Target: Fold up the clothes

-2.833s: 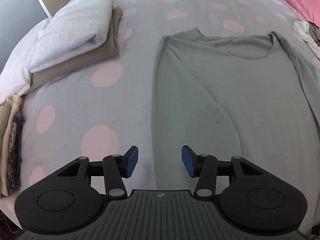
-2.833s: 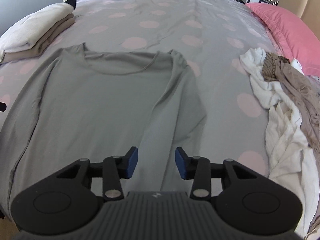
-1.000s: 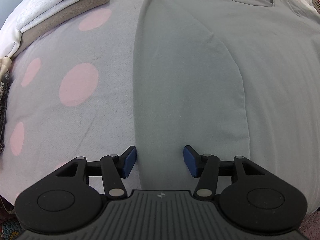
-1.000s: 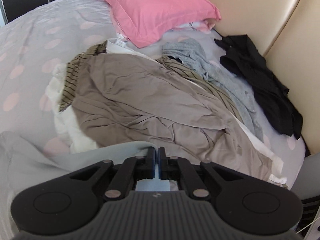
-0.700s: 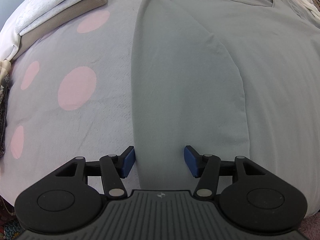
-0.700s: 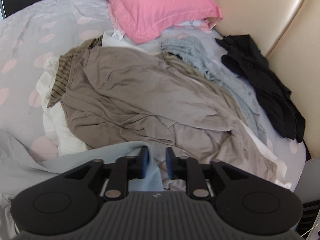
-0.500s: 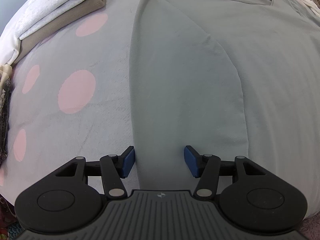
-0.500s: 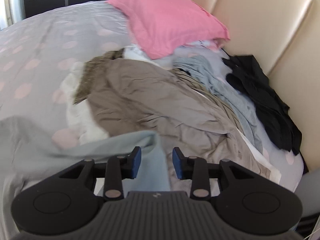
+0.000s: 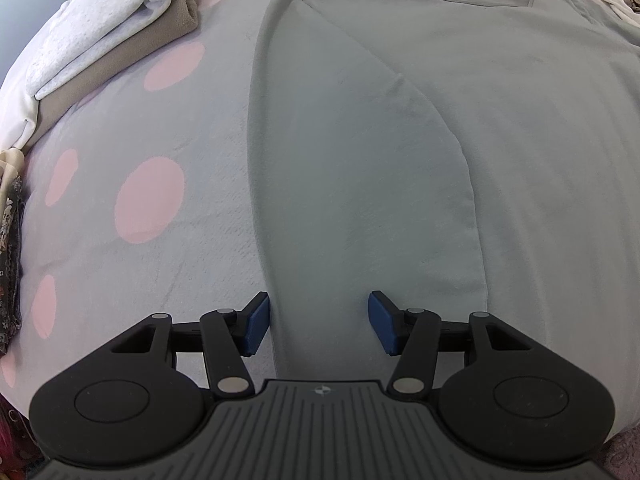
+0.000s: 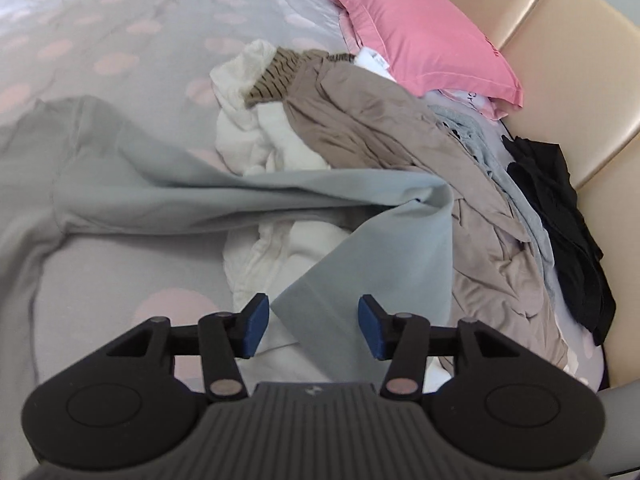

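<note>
Straddling the folded-in sleeve of the grey long-sleeve top with left tongs, jaws apart, nothing gripped; probably lining up for the next fold. Right tongs also spread and empty, other sleeve draped over the unfolded clothes pile. Top flat on bed: long axis straight ahead in left view, neckline far. Folded stack parked aside.

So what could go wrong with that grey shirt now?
The grey shirt has one sleeve draped over the pile of unfolded clothes, so it might snag or drag some along. Both the right gripper and the left gripper are open, holding nothing, so a fold may come out crooked.
</note>
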Available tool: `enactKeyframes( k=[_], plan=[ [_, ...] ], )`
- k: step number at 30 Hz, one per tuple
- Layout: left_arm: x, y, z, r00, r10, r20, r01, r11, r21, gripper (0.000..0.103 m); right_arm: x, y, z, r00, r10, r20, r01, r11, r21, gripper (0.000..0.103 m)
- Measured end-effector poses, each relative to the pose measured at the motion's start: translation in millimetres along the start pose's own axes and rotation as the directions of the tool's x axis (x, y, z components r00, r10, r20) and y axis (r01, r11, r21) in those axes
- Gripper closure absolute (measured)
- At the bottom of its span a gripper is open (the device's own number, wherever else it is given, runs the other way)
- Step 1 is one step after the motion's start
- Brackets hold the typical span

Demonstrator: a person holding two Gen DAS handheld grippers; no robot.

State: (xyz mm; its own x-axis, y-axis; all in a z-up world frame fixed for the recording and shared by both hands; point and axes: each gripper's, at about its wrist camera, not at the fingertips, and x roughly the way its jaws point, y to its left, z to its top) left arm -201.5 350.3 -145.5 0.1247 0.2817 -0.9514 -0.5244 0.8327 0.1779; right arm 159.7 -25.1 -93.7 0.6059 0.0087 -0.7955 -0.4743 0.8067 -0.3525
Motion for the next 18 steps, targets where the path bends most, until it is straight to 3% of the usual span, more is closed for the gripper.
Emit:
enactKeyframes(
  k=[4, 5, 8, 11, 18],
  plan=[
    [-3, -5, 0, 1.0, 0.007, 0.003, -0.007, 1.0, 0.006, 0.051, 8, -7, 0, 0.999, -0.041, -0.013, 0.042, 0.999, 0.019, 0.072],
    [-3, -6, 0, 1.0, 0.008, 0.003, -0.008, 1.0, 0.008, 0.051, 4, -13, 1, 1.0, -0.028, -0.01, 0.028, 0.999, 0.047, 0.083],
    [-3, -8, 0, 1.0, 0.012, 0.005, -0.012, 1.0, 0.016, 0.051, -15, -30, 0, 1.0, 0.016, 0.01, -0.017, 0.99, 0.143, 0.093],
    [-3, -9, -1, 1.0, 0.011, 0.006, -0.012, 1.0, 0.016, 0.051, -38, -55, 1, 0.998, 0.009, 0.057, -0.021, 0.973, 0.228, 0.095],
    [-3, -12, -1, 1.0, 0.014, 0.008, -0.014, 1.0, 0.02, 0.051, -70, -133, 16, 0.995, -0.01, 0.095, -0.034, 0.889, 0.457, 0.097]
  ],
)
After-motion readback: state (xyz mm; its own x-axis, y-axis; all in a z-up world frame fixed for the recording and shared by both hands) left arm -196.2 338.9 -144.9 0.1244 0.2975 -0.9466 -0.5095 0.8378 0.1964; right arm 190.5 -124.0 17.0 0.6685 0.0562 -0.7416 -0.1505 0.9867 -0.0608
